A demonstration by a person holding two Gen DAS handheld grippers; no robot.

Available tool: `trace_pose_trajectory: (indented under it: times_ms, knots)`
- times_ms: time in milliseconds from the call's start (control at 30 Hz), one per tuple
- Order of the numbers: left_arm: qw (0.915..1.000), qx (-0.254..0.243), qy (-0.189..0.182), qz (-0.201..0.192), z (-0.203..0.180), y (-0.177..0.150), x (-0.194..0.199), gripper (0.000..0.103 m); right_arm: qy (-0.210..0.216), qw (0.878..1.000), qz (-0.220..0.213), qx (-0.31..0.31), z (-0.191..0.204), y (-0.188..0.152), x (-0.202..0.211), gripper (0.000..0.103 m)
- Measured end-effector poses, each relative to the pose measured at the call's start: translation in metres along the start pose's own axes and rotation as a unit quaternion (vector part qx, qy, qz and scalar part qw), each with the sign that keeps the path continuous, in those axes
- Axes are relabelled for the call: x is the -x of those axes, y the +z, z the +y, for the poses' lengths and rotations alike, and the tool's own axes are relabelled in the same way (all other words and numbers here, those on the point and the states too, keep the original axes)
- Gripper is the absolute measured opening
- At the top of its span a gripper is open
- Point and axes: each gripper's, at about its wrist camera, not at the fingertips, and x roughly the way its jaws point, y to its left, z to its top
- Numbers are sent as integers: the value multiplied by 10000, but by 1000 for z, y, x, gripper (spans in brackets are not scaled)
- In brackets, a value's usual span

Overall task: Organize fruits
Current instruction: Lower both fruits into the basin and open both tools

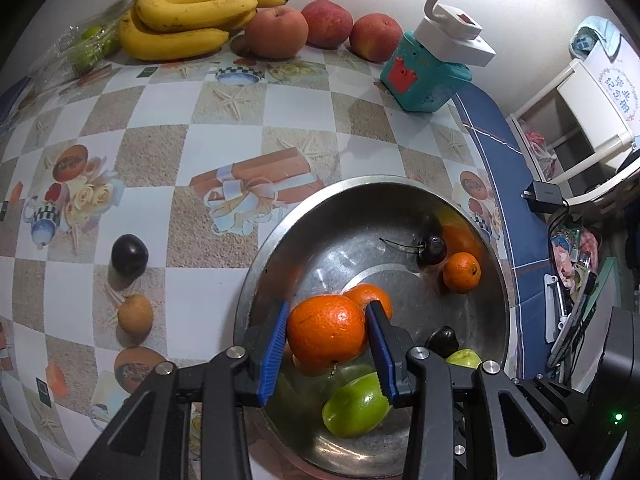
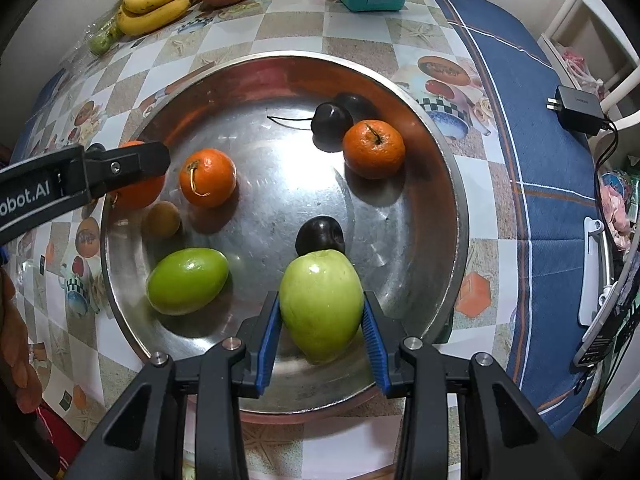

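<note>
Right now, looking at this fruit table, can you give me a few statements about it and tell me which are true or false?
1. The left gripper holds an orange. True.
2. The right gripper holds a banana. False: it grips a green fruit.
3. The bananas lie in the metal bowl. False: they lie on the table, beyond the bowl.
4. Three reddish apples sit beside the bananas. True.

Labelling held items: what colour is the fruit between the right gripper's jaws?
Pale green fruit, smooth-skinned, held over the metal bowl; clearest in the right wrist view.
</note>
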Motion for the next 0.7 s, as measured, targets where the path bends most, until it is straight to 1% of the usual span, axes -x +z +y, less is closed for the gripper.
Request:
trace_pose_trajectory:
  times_ms: [467,700]
  knots:
    - [9999,-52,37,129,-1,-2,-5,42,-77,9999,110,-20,0,-3,-6,41]
    - [9998,-64,33,194,-3,-3,-5,45,-122,9999,90,-30,2,-3,-4,41]
